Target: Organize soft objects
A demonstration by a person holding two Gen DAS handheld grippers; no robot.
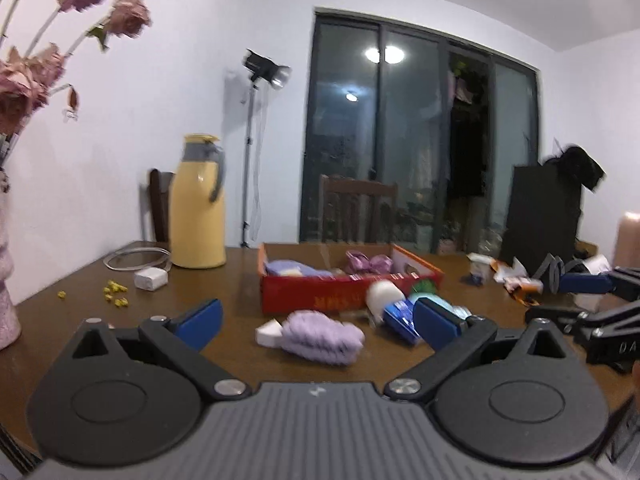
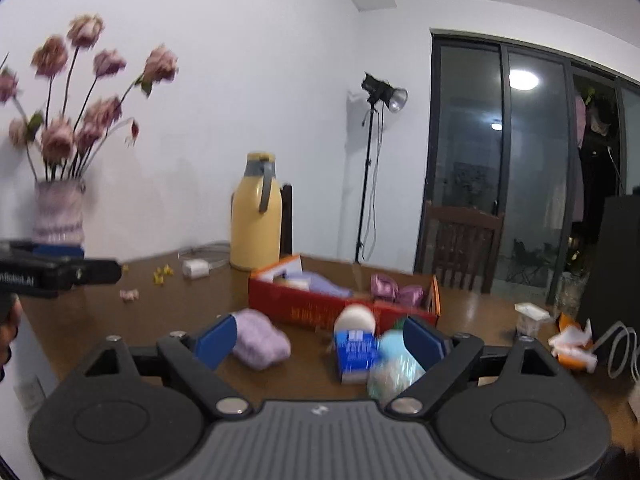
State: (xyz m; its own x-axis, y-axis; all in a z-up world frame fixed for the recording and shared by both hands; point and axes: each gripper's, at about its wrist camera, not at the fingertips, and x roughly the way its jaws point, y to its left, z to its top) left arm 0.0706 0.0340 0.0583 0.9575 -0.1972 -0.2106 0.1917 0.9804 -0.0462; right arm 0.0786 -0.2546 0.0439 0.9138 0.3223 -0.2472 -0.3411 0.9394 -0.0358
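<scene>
A red cardboard box [image 1: 320, 300] [image 2: 320, 308] sits mid-table and holds a purple cloth [image 1: 288, 269] and a pink bundle [image 1: 368, 262]. In front of it lie a fluffy lilac soft piece [image 1: 322, 336] [image 2: 260, 338], a white sponge wedge [image 1: 269, 332], a white round puff [image 1: 384, 294] [image 2: 355, 317], a blue packet [image 1: 400, 316] [image 2: 356, 354] and a teal soft item [image 2: 394, 364]. My left gripper [image 1: 318, 322] is open and empty, just short of the lilac piece. My right gripper [image 2: 320, 342] is open and empty, with the packet and the teal item between its fingers.
A yellow thermos jug [image 1: 198, 204] [image 2: 256, 226], a white charger with cable [image 1: 150, 278] and yellow crumbs [image 1: 116, 294] are at the left back. A vase of pink flowers [image 2: 58, 216] stands far left. Wrappers [image 2: 572, 344] and a cable [image 2: 620, 348] lie on the right. A chair [image 1: 358, 210] stands behind the table.
</scene>
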